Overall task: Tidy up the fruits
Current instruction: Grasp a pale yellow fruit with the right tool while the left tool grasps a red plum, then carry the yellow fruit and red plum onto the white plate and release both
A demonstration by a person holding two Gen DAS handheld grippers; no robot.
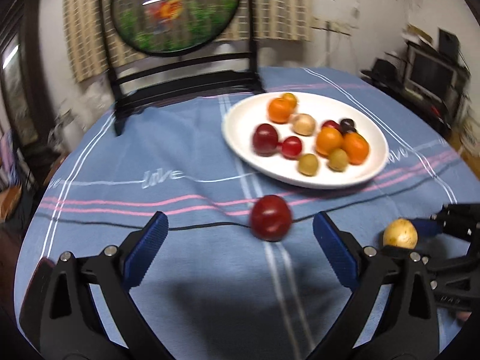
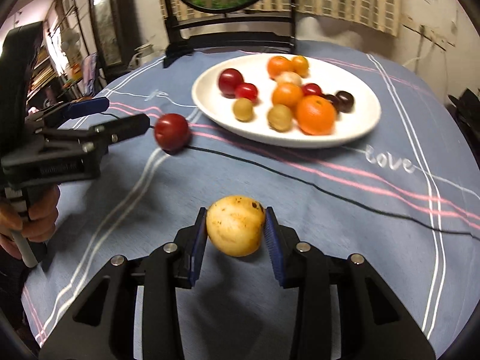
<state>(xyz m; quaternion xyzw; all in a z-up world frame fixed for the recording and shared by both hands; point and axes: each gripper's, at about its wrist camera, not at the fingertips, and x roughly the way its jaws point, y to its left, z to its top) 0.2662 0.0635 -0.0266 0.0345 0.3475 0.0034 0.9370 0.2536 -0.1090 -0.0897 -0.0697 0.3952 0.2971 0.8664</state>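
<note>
your left gripper [image 1: 240, 234] hangs low with its blue-padded jaws spread wide and nothing between them. your right gripper [image 2: 236, 230] has both pads pressed against a yellow fruit [image 2: 235, 229].

Both tools: left tool [image 1: 240, 228], right tool [image 2: 235, 229] black frames, silver screws, ribbed blue pads.
</note>
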